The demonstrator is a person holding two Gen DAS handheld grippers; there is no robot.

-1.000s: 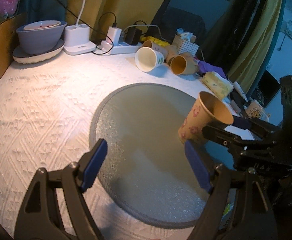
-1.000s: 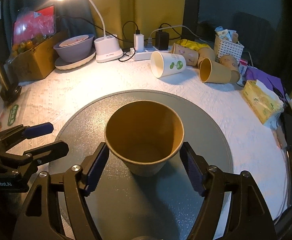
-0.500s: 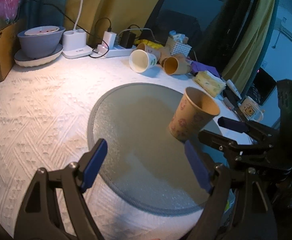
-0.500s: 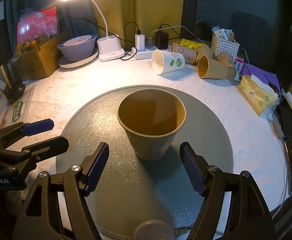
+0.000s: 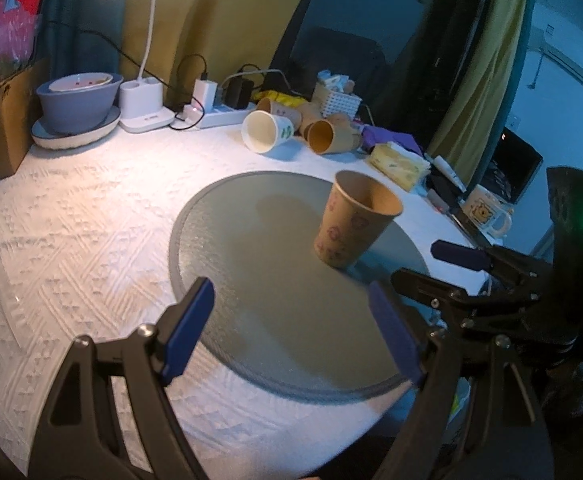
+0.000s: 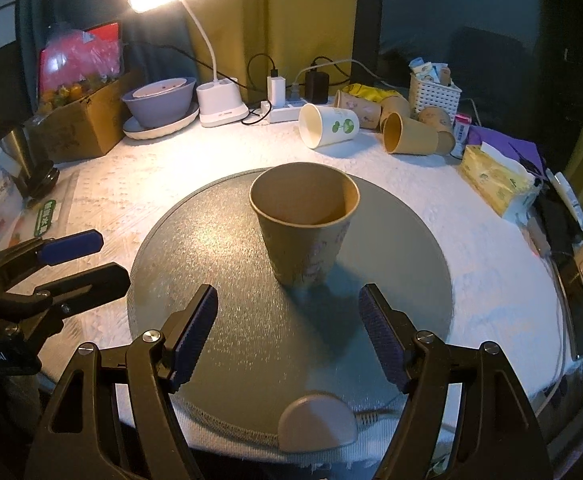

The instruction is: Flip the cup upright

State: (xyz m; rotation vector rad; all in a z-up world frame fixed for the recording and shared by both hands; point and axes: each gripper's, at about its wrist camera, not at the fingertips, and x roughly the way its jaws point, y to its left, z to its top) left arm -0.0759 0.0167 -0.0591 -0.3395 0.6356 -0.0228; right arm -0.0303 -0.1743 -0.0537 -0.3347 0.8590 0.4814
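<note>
The cup stands upright on the round mat; the left gripper and right gripper are both spread wide, holding nothing.

Your left gripper has matte black, skeletal arms with triangular cut-outs, and each of its 2 fingers carries a flat blue pad. A silver screw head sits at each finger joint. Your right gripper is built the same way: black frame, blue ribbed pads, and 4 silver screws across the knuckles. Seen from the left wrist camera, its tall black body shows a small green light. The left gripper's body carries white lettering, partly cut off.
</note>
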